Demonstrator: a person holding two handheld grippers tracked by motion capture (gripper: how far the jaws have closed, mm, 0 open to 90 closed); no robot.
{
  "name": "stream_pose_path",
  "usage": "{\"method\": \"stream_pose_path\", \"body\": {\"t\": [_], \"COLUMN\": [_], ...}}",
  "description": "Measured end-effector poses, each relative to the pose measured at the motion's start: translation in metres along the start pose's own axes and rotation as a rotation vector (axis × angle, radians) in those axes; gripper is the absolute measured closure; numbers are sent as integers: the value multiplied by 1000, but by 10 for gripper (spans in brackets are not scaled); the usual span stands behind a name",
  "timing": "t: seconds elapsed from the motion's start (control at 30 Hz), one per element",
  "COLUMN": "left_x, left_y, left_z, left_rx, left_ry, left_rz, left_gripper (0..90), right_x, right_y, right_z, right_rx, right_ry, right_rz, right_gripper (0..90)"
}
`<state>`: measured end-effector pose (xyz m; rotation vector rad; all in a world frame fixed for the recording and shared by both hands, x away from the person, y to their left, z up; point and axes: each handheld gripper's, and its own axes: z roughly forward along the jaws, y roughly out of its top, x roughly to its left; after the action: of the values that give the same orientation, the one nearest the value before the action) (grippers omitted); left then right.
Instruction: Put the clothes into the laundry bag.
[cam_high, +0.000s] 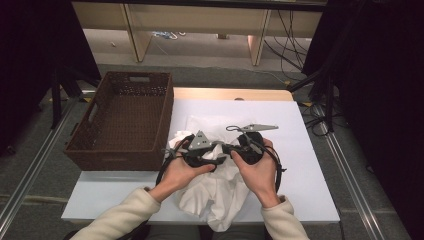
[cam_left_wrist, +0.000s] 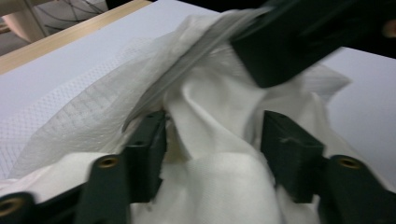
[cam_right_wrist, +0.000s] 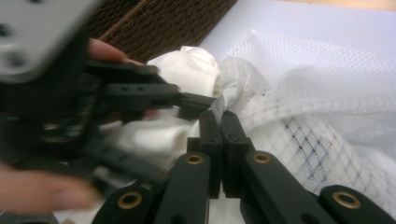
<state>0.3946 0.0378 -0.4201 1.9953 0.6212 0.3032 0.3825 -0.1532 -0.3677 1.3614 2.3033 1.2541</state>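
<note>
Your right gripper (cam_right_wrist: 220, 122) pinches the mesh bag (cam_right_wrist: 299, 107) edge at frame centre; keep it tight while your open left gripper (cam_left_wrist: 212, 140) regrips the white cloth (cam_left_wrist: 219, 186).

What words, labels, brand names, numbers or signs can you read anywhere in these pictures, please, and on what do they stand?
None: no readable text shows in any view.
The white cloth, the mesh bag, the wicker basket, the white table and both tools, left and right, carry no print, tag or sign that can be made out.
</note>
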Motion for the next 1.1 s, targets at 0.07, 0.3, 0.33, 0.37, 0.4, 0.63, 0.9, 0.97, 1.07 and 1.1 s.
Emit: {"method": "stream_pose_path", "body": {"t": [0.07, 0.3, 0.33, 0.37, 0.4, 0.63, 0.9, 0.97, 1.07, 1.1], "left_x": [-4, -6, -3, -2, -1, -5, -5, -7, -12, -13], "left_y": [3, -2, -8, -14, -19, -28, -24, -10, 13, 19], "left_z": [-13, -46, -41, -35, -29, 8, 5, -13, -39, -43], "left_rx": [0, 50, 76, 105, 150, 196, 140, 35, -71, -99], "left_ry": [-5, -13, -8, -8, -10, 13, -10, -64, -71, -66], "left_rz": [10, 74, 96, 94, 105, 97, 22, -56, -66, -44], "left_gripper": [301, 275, 308, 358, 373, 567, 775, 780, 783, 783], "right_x": [0, 5, 4, 6, 5, 7, 4, 4, 7, 7], "right_y": [0, -1, 0, 0, 0, -3, -2, -2, -1, -1], "right_z": [1, 3, 3, 3, 4, 8, 7, 7, 7, 7], "right_rx": [-1, 8, 8, 8, 9, 49, 23, 17, 21, 10], "right_ry": [10, 8, 6, -3, -5, 2, -5, -11, -2, 13], "right_rz": [-13, -2, -28, -14, -32, -21, -43, -46, -34, -44], "right_gripper": [900, 900, 900, 900, 900, 900, 900, 900, 900, 900]}}
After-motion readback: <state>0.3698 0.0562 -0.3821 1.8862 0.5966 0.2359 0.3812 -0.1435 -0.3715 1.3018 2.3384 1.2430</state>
